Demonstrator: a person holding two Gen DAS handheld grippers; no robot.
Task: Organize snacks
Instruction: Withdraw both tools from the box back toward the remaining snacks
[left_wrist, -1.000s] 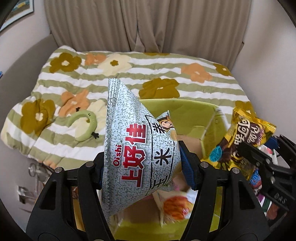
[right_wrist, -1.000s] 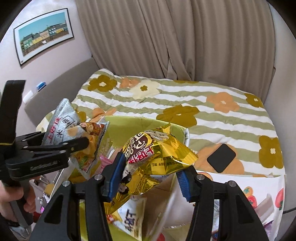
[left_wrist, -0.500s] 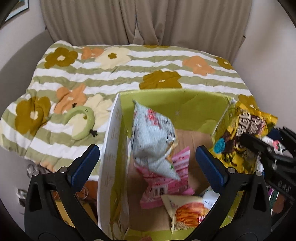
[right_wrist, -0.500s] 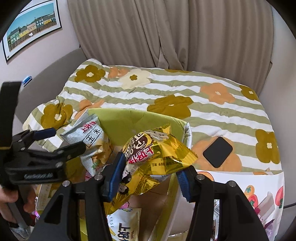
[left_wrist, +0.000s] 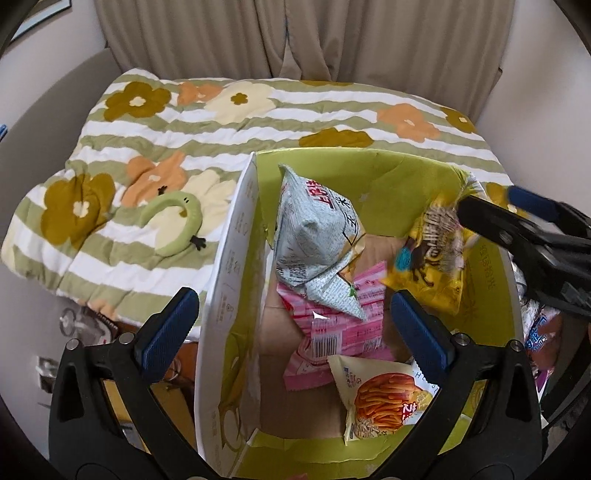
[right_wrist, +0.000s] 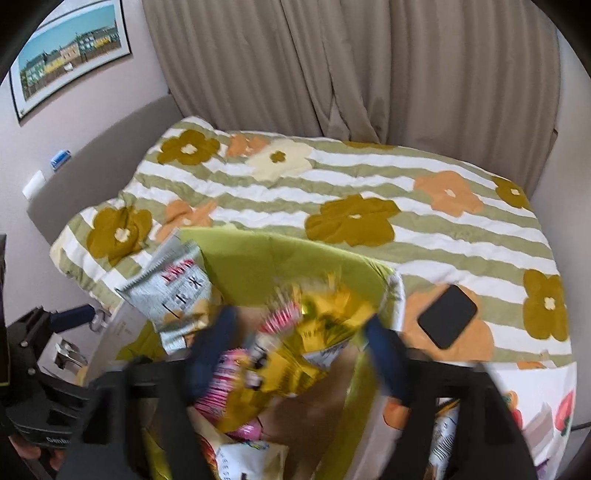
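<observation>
My left gripper (left_wrist: 291, 310) stands open and empty above the green-lined cardboard box (left_wrist: 406, 177). The grey-white snack bag (left_wrist: 314, 229) leans in the box against its left wall, on a pink packet (left_wrist: 340, 332). An orange noodle-snack bag (left_wrist: 384, 402) lies at the box's near end. My right gripper (right_wrist: 299, 325) is over the box's right side with its jaws opening. The yellow foil bag (right_wrist: 314, 332) is blurred between them and looks loose. From the left wrist view the yellow bag (left_wrist: 432, 258) hangs just inside the right wall, below the right gripper (left_wrist: 491, 203).
The box stands against a bed with a striped flowered quilt (left_wrist: 258, 122). A green plush ring (left_wrist: 177, 225) lies on the quilt left of the box, a black phone (right_wrist: 447, 317) to its right. More snack packets (left_wrist: 539, 336) lie outside the right wall. Curtains hang behind.
The left gripper opened and the grey-white bag fell into the box. The right gripper's jaws have spread, and the yellow bag has slipped lower towards the box.
</observation>
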